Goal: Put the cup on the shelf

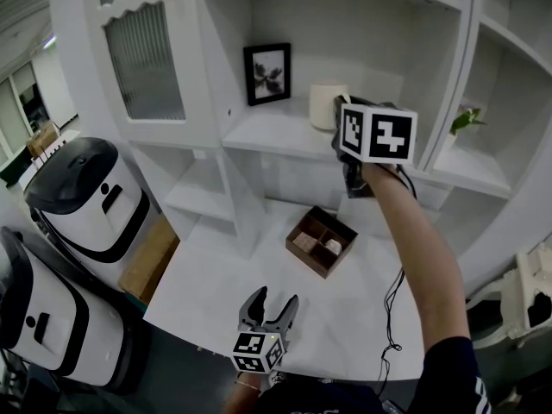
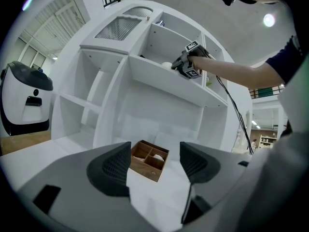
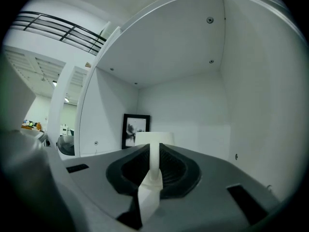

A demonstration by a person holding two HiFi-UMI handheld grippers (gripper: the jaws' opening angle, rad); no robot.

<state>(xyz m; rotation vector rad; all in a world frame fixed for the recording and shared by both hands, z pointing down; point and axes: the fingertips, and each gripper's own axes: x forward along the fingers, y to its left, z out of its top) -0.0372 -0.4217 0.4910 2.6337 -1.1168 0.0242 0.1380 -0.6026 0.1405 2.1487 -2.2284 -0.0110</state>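
Note:
A cream cup (image 1: 326, 102) stands upright in the middle shelf bay (image 1: 267, 134), to the right of a framed picture (image 1: 267, 73). My right gripper (image 1: 342, 119) reaches into that bay and is shut on the cup's thin handle (image 3: 154, 159). The cup body (image 3: 154, 138) shows just beyond the jaws. Whether the cup's base touches the shelf is hidden. The left gripper view shows the cup (image 2: 166, 65) and the right gripper (image 2: 188, 63) high in the bay. My left gripper (image 1: 269, 307) hangs open and empty near the table's front edge.
A wooden box with compartments (image 1: 321, 241) sits on the white table (image 1: 224, 283) below the shelf. A small plant (image 1: 466, 121) is in the right bay. A glass cabinet door (image 1: 142, 59) is at upper left. Two white-and-black machines (image 1: 86, 197) stand on the floor at left.

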